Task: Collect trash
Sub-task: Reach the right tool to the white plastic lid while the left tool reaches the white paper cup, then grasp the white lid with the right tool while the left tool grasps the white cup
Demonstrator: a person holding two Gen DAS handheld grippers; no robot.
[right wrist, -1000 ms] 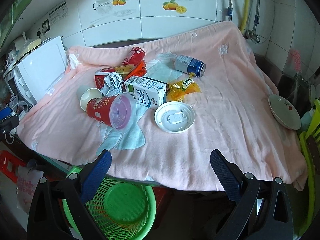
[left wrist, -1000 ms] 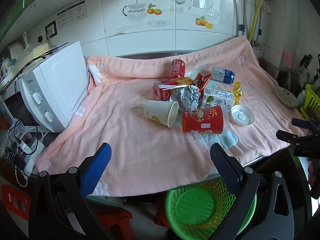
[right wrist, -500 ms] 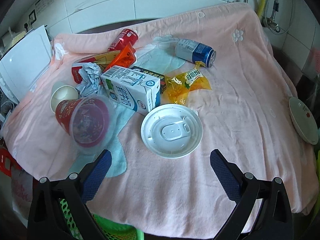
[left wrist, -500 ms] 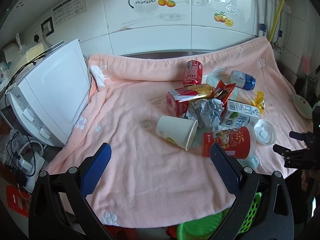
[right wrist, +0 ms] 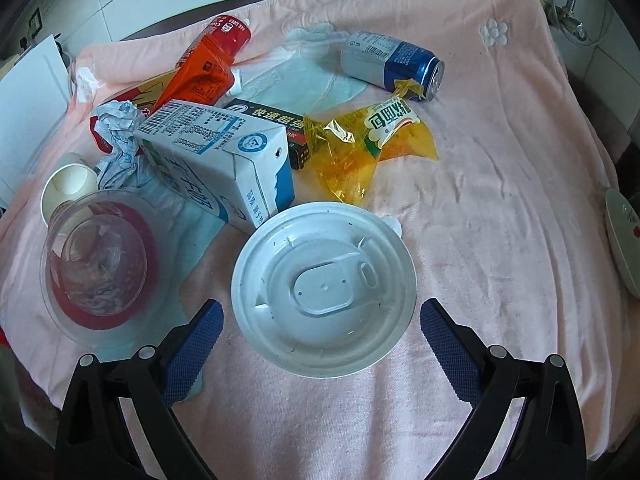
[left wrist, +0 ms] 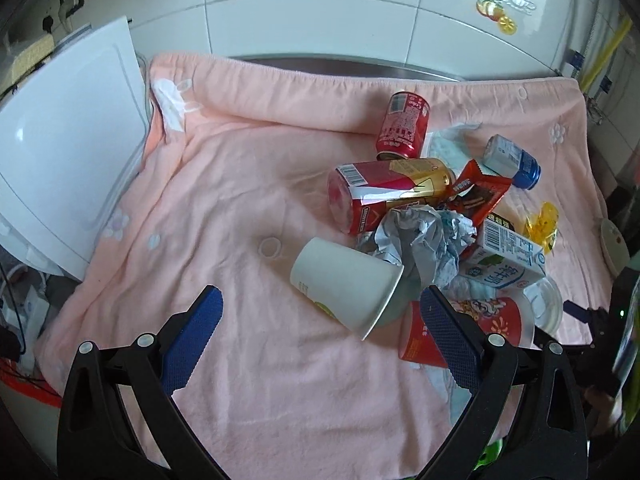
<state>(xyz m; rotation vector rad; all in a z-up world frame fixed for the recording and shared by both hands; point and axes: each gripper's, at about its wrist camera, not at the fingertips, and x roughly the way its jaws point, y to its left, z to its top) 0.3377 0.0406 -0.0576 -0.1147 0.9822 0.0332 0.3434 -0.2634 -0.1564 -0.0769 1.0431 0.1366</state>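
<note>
Pink terry cloth (right wrist: 500, 184) covers the counter, soft and rumpled, and the trash lies heaped on it. Both grippers hang above it with jaws spread wide and nothing between them. The right gripper (right wrist: 320, 320) straddles a white lid (right wrist: 324, 292) — a thin, round plastic disc lying flat on the cloth. The left gripper (left wrist: 320, 320) faces a paper cup (left wrist: 346, 282) tipped on its side, mouth toward the jaws' right finger.

Risk sits mostly with the lid: lying flat, it offers only a thin rim, so the jaws may pinch the nap of the cloth along with it, or the disc may flex and pop free. The paper cup is light and conical; a squeeze across its open end would probably crush it, and a nudge would roll it into the crumpled paper (left wrist: 424, 240) behind. A clear plastic cup (right wrist: 96, 264) with a red sleeve lies beside the lid, slick and easily knocked.

Behind these sit a waxy milk carton (right wrist: 216, 160), a crinkly yellow wrapper (right wrist: 372, 140), a red can (left wrist: 404, 126), a blue can (right wrist: 388, 64) and an orange wrapper (right wrist: 200, 76) — rigid cylinders mixed with limp film. Only a sliver of green shows at the left view's lower edge; whether that is a bin cannot be told.
</note>
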